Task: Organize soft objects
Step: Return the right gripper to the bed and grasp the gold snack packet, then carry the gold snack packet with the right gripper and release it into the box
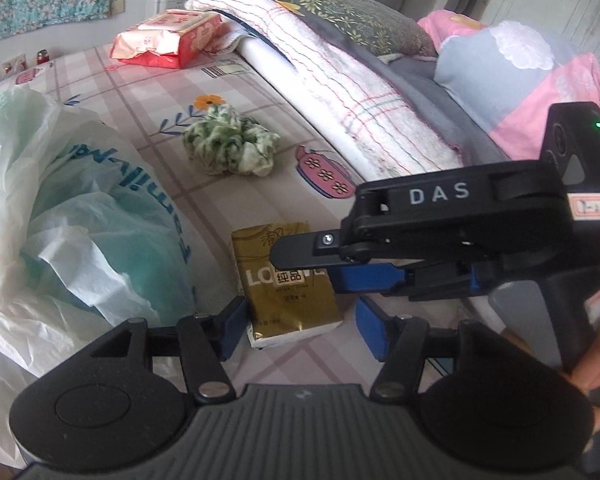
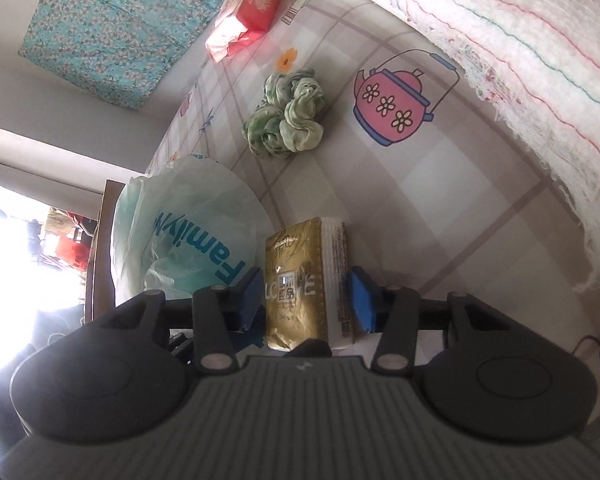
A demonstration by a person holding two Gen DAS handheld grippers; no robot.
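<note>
Little of the sorting looks done: the gold tissue pack (image 2: 300,284), the green scrunchie (image 2: 286,114) and the red tissue packs (image 1: 168,38) all lie loose on the bed (image 2: 440,208), and the plastic bag (image 1: 80,208) at its near edge probably holds nothing yet, though its inside is hard to see. The right tongs (image 2: 306,296) straddle the gold pack, pads close but not clearly pressing. The left tongs (image 1: 300,330) stand open around its end, gripping nothing.

Both wrist cameras look steeply down, close over the bed (image 1: 148,92); both views share the gold pack (image 1: 288,280) (image 2: 296,280) and bag (image 1: 80,216) (image 2: 188,232).
</note>
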